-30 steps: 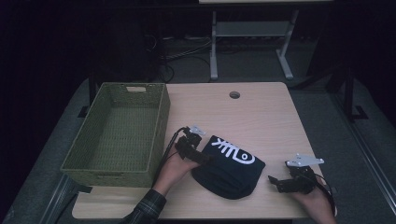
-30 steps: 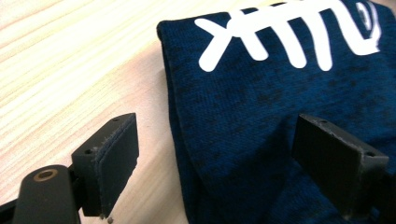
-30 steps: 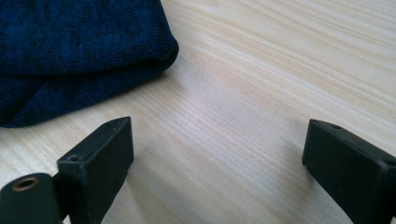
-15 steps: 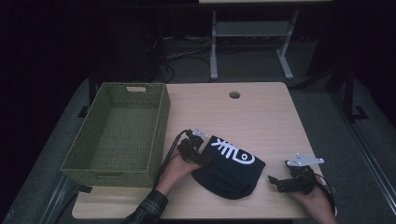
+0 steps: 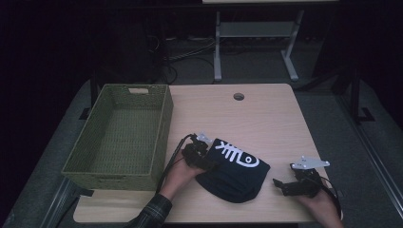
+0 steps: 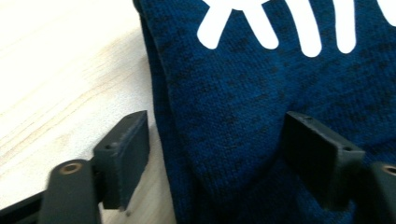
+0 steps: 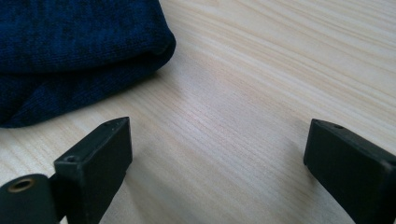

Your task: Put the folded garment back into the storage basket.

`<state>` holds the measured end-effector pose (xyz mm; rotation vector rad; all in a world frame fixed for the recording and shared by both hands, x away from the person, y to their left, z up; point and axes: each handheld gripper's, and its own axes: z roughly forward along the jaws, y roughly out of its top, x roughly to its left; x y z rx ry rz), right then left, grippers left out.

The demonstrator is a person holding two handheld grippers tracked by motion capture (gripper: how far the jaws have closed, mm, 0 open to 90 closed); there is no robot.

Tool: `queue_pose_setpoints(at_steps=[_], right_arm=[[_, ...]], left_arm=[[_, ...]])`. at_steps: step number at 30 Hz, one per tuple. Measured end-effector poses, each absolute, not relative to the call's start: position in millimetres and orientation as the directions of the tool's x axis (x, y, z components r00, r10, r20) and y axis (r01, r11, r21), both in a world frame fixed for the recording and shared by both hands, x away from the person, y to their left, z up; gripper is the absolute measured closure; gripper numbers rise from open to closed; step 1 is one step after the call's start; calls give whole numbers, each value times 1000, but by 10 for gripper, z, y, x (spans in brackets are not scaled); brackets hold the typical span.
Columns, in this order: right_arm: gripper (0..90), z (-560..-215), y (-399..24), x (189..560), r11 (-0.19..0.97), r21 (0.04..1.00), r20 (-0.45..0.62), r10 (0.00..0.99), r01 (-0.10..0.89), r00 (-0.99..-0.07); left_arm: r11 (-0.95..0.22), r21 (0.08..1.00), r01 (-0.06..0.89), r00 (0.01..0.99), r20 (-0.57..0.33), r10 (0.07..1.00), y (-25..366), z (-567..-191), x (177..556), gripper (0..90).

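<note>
So I've got my left gripper at the left edge of the dark blue knit garment, the one with the white fish-bone print, folded up on the table near the front edge. In the left gripper view the jaws straddle a fold of the knit and have just been closing in on it, but they're not biting yet: one pad sits over bare wood, with a gap to the cloth. So spread, not pinching.

My right gripper rests on the table just right of the garment, jaws wide apart with nothing between them.

Progress-wise, I'd say this is barely started. The green woven basket sits empty to the left, and my guess is the garment ends up in there. Left to do: finish the pinch, lift, carry over, drop.
</note>
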<state>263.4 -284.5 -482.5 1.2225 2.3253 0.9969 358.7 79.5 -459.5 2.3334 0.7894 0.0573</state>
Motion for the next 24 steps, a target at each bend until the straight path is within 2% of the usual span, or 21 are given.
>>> queue_pose_setpoints(at_steps=[16,24], right_arm=[[75,-4825,-2845,2633,388,713,30,816,585,-578],[75,-4825,-2845,2634,388,713,31,816,585,-578]], left_arm=[[-598,582,551,815,-224,534,782,-4573,3596,666],[-577,575,580,801,-276,531,802,-4565,3626,717]])
